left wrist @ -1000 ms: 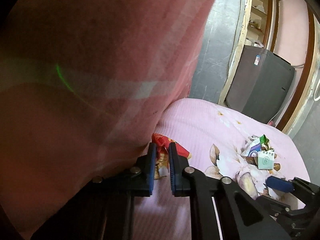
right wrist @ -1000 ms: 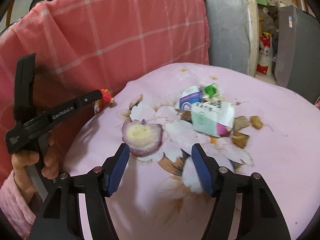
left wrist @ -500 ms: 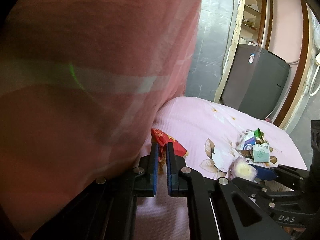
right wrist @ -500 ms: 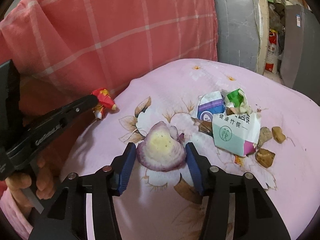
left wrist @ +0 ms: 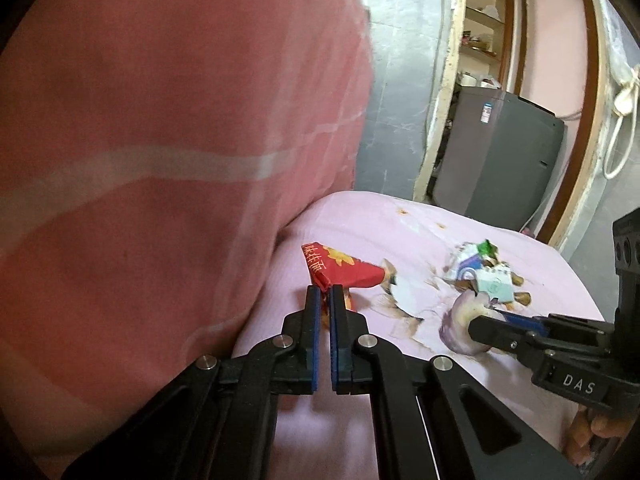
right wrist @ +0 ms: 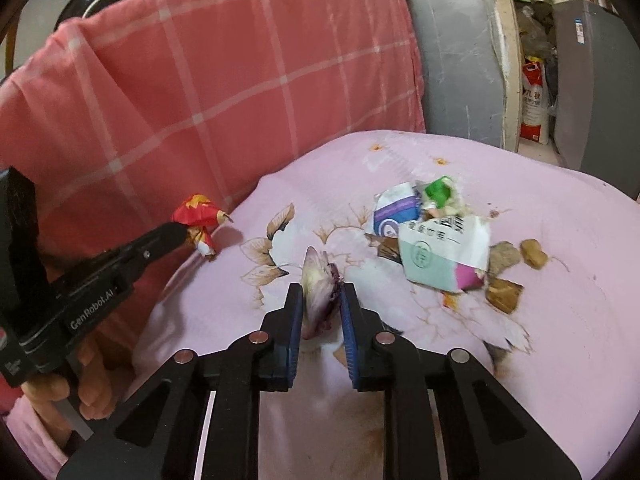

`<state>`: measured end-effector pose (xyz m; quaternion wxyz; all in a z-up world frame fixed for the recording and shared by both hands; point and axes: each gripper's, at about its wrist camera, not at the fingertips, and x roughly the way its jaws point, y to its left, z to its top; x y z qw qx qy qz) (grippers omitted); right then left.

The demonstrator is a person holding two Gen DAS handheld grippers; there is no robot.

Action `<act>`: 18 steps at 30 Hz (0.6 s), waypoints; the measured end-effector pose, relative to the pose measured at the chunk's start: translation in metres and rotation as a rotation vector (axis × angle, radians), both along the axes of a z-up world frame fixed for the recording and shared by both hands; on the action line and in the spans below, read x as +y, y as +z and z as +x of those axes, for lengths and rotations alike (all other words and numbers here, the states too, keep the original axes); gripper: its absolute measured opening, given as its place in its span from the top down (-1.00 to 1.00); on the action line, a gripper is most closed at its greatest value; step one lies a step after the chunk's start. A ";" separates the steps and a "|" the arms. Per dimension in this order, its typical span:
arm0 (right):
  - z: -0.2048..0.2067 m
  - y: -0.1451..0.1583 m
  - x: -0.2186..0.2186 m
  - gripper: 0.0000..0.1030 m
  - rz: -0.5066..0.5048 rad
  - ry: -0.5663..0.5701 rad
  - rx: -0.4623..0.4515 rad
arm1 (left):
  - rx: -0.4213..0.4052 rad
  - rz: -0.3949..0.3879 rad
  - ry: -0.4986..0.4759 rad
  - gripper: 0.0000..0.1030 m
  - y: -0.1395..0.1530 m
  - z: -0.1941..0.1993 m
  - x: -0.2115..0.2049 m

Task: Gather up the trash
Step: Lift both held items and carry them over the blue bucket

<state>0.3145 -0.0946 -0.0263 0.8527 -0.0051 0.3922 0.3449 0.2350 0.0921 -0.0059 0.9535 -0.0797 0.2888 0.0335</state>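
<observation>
My left gripper is shut on a red snack wrapper and holds it just above the pink floral cushion; the wrapper also shows in the right wrist view. My right gripper is shut on a purple onion peel, tipped on edge off the cushion; the peel also shows in the left wrist view. A pile of paper cartons and brown scraps lies to the right.
A red checked cloth covers the backrest behind the cushion. A grey appliance stands by the doorway at the back. A red and white bag leans beside it.
My right gripper moved in on the onion peel, shut on it and tipped it upright. My left gripper has lifted the red wrapper a little.
</observation>
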 end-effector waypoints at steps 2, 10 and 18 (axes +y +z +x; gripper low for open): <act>-0.003 0.001 -0.004 0.68 0.013 0.000 0.002 | -0.002 0.012 -0.005 1.00 0.002 -0.002 -0.008; -0.019 0.014 -0.023 0.70 0.063 -0.008 -0.049 | -0.013 0.025 -0.031 1.00 0.007 -0.003 -0.032; -0.048 0.040 -0.058 0.70 0.142 -0.073 -0.187 | -0.075 0.026 -0.073 1.00 0.020 -0.012 -0.062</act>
